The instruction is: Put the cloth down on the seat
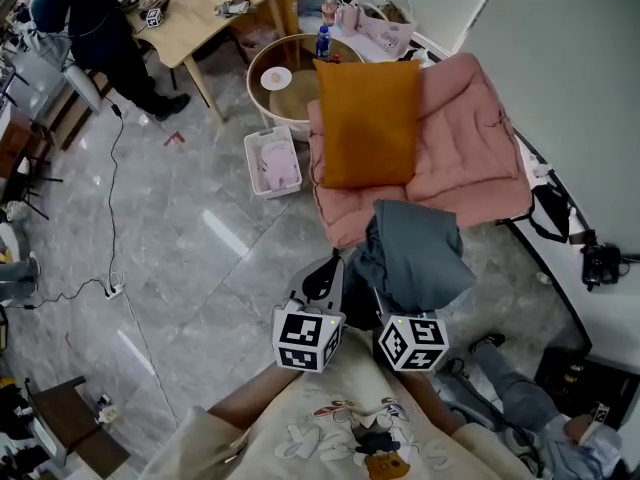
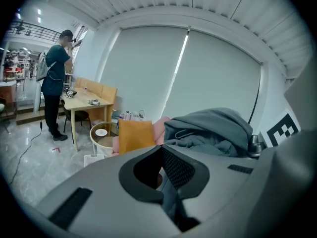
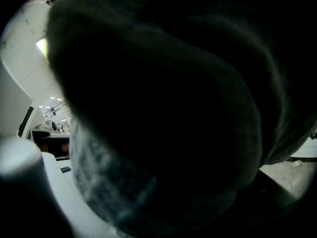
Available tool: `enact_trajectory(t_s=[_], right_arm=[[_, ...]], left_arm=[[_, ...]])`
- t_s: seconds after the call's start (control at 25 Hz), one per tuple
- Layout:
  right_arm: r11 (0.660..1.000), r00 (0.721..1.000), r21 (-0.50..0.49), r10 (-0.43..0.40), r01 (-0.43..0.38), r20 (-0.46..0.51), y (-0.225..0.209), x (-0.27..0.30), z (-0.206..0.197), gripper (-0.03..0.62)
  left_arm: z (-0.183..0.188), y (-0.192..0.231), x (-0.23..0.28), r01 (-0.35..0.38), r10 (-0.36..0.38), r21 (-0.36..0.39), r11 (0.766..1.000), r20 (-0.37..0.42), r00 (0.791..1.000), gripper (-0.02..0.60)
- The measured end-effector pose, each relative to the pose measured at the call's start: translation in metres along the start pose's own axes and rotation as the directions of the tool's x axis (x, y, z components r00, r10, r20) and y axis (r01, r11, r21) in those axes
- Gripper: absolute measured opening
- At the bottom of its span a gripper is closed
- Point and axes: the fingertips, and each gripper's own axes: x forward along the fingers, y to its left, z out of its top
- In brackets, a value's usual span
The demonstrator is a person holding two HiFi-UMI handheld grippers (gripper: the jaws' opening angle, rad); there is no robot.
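Note:
A grey-blue cloth (image 1: 412, 253) hangs bunched in the air just in front of the pink seat (image 1: 470, 138). My left gripper (image 1: 326, 273) is at its left edge. In the left gripper view the jaws (image 2: 161, 175) are closed, with a strip of cloth (image 2: 213, 130) pinched between them. The bulk of the cloth lies over my right gripper, whose marker cube (image 1: 412, 343) shows below it. Cloth (image 3: 163, 108) fills the right gripper view, so those jaws are hidden. An orange cushion (image 1: 367, 123) leans on the seat.
A round glass table (image 1: 285, 83) and a white basket (image 1: 272, 161) stand left of the seat. Farther back are a wooden table (image 1: 190, 8) and a person (image 1: 90, 28). A black bag (image 1: 550, 213) and a camera (image 1: 600, 263) lie at the right.

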Motion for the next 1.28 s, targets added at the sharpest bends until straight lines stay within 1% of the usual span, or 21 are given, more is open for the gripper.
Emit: enact_trajectory(t_s=[0.2,0.36,0.64,0.72,0.84,0.96,1.0,1.28], right_arm=[[0.999,0.999,0.01,0.032,-0.032,0.01,-0.035,0.021,0.035,0.299],[0.998,0.998,0.016,0.066,-0.066,0.003,-0.061,0.039,0.057,0.299],[0.989,0.989,0.024,0.146,-0.146,0.005,-0.114,0.081,0.094,0.299],[0.987,0.987,0.037,0.159,-0.159,-0.004,-0.124,0.093,0.098,0.299],[0.982,0.984,0.069,0.179,-0.177,-0.024,-0.132,0.105,0.099,0.299],[0.979,0.98,0.075,0.194,-0.191,-0.039,-0.138,0.111,0.101,0.299],[0.978,0.98,0.079,0.197,-0.193,-0.042,-0.14,0.114,0.102,0.299],[0.973,0.979,0.151,0.187,-0.174,-0.08,-0.148,0.131,0.094,0.299]], left_arm=[[0.023,-0.017,0.043,-0.017,0.017,0.021,1.0,0.004,1.0,0.003],[0.038,-0.024,0.076,-0.047,0.047,0.026,0.999,0.0,0.999,0.003],[0.053,-0.043,0.145,-0.109,0.109,0.04,0.993,-0.003,0.994,0.003],[0.055,-0.044,0.155,-0.126,0.127,0.036,0.991,-0.007,0.992,0.003],[0.054,-0.048,0.168,-0.145,0.147,0.054,0.988,-0.026,0.989,0.003],[0.06,-0.048,0.175,-0.168,0.168,0.05,0.984,-0.001,0.986,0.003],[0.062,-0.048,0.178,-0.168,0.168,0.045,0.985,0.0,0.986,0.003],[0.053,-0.043,0.198,-0.14,0.142,0.031,0.99,-0.076,0.987,0.003]])
